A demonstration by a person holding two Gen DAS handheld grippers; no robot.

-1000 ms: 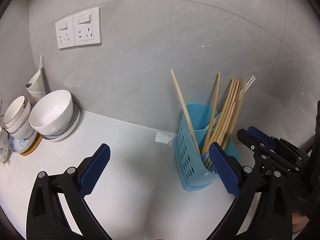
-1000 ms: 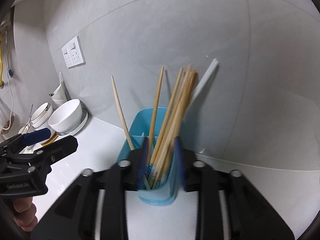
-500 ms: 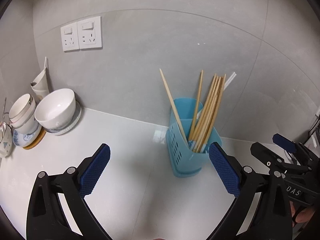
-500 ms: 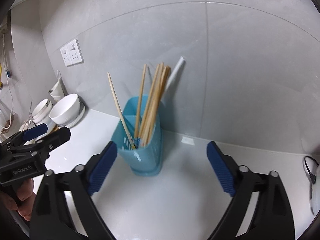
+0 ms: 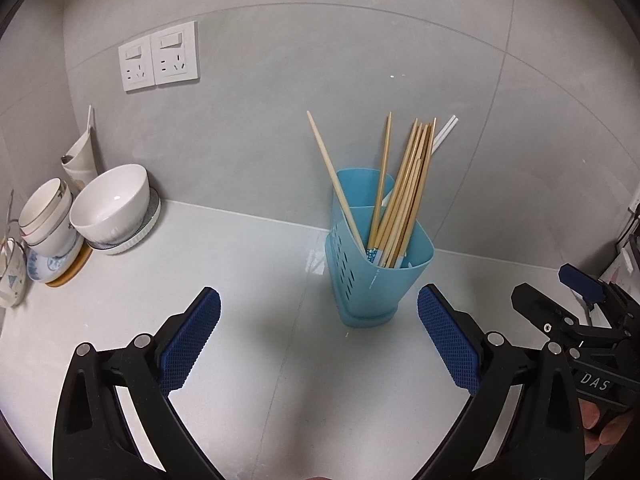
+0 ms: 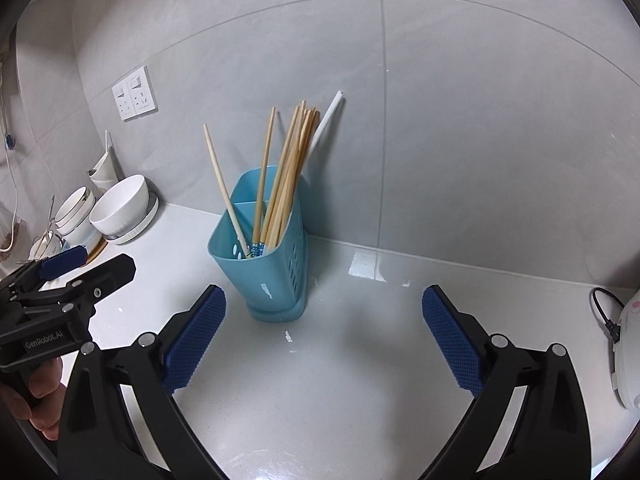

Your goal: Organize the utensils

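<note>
White bowls (image 5: 110, 204) stacked at counter's left; double wall socket (image 5: 159, 56) above; white appliance (image 6: 628, 356) far right.

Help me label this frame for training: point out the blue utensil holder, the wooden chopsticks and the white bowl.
blue utensil holder (image 6: 276, 280): right wrist view, front wall.
wooden chopsticks (image 6: 286, 176): right wrist view, mid-shafts of the bundle.
white bowl (image 5: 110, 204): left wrist view, inner wall.

soft, even indoor light; both fisheye views sharp, bowing the wall tiles (image 5: 280, 128) toward dark vignetted corners. faint shadows pool on the glossy countertop (image 6: 320, 380), with small glare patches near its back edge.
</note>
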